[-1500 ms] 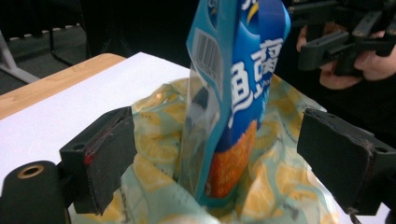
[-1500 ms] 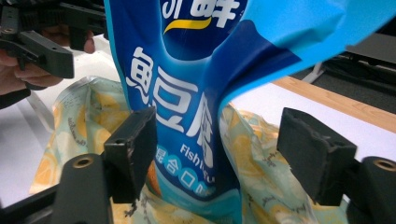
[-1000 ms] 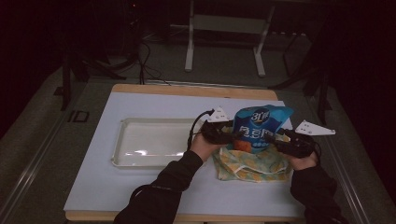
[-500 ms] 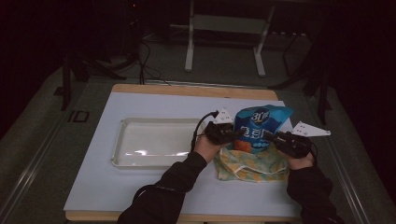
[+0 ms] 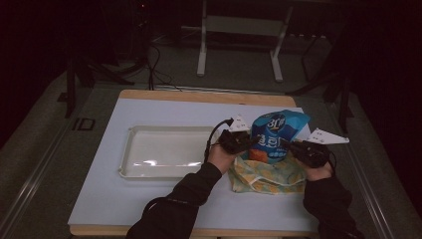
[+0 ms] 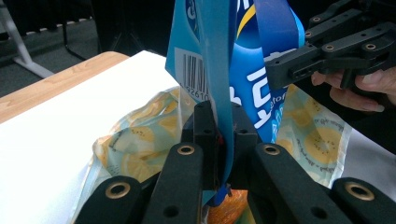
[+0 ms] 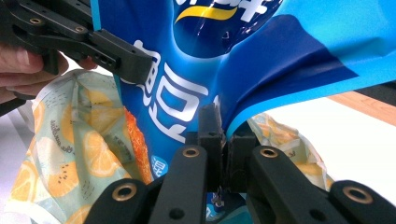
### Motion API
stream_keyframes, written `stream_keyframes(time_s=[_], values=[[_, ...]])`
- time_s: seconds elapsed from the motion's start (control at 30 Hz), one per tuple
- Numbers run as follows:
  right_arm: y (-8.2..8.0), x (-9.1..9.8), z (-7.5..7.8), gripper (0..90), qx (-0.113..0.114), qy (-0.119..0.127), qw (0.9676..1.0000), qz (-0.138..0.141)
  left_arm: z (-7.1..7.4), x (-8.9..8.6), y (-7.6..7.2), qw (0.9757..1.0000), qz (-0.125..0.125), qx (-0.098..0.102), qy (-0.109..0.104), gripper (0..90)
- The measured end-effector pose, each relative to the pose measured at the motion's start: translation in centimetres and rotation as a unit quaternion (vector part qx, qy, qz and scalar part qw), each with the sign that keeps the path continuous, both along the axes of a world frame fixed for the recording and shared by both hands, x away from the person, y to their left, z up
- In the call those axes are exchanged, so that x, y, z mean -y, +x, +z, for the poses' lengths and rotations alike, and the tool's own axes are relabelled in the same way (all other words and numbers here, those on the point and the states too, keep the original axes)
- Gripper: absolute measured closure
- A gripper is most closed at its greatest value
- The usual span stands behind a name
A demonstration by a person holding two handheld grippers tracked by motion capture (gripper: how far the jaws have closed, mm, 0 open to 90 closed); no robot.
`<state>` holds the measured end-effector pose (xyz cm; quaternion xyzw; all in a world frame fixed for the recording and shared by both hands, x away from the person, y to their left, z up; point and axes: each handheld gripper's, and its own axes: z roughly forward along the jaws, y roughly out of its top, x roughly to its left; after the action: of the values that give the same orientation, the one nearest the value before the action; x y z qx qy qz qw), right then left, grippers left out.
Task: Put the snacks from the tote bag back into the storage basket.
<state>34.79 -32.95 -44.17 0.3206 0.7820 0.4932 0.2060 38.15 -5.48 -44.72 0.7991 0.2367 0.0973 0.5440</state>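
Note:
A blue snack bag (image 5: pixel 276 134) stands upright, its lower part inside a lemon-print cloth bag (image 5: pixel 268 174) lying on the white table. My left gripper (image 5: pixel 245 143) is shut on the snack bag's left edge (image 6: pixel 219 116), near the barcode. My right gripper (image 5: pixel 298 148) is shut on the bag's right edge (image 7: pixel 243 107). In the left gripper view the right gripper (image 6: pixel 299 70) grips from the far side. The cloth bag (image 6: pixel 140 140) spreads open below both grippers.
A white tray (image 5: pixel 164 152) lies on the table left of the hands. The table's wooden far edge (image 5: pixel 199 95) runs behind it. Metal stand legs (image 5: pixel 201 55) and cables sit on the dark floor beyond.
Both grippers have shifted slightly lower and toward me with the snack bag, which sits a little deeper in the cloth bag.

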Motion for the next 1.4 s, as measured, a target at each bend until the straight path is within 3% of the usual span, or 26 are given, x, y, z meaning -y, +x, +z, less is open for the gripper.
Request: stream_keyframes(time_s=[0.23, 0.5, 0.9, 0.97, 1.2, 1.4], values=[[-0.1, 0.0, 0.6, 88.4, 0.0, -0.001, 1.0, 0.0, 0.8, 0.1, 0.0, 1.0, -0.001, 0.001, -0.003, 87.1], [-0.2, 0.3, 2.3, 88.4, 0.009, 0.005, 0.9999, -0.003, 2.8, 0.3, -0.1, 0.9999, -0.002, 0.011, -0.004, 87.6], [-0.6, 0.4, 6.7, 88.6, 0.04, 0.004, 0.9991, -0.009, 7.3, 0.5, -0.3, 0.9991, 0.0, 0.04, -0.013, 87.9], [-0.6, 0.4, 7.0, 88.6, 0.043, 0.003, 0.9991, -0.008, 7.3, 0.5, -0.3, 0.9991, 0.0, 0.04, -0.013, 87.9], [-0.6, -0.6, 9.4, 88.7, 0.056, 0.0, 0.9984, -0.004, 9.9, -0.7, -0.5, 0.9985, 0.007, 0.05, -0.02, 88.3], [-0.4, -1.9, 11.1, 88.8, 0.068, -0.011, 0.9976, 0.003, 11.1, -2.0, -0.6, 0.9982, 0.015, 0.05, -0.028, 88.3]])
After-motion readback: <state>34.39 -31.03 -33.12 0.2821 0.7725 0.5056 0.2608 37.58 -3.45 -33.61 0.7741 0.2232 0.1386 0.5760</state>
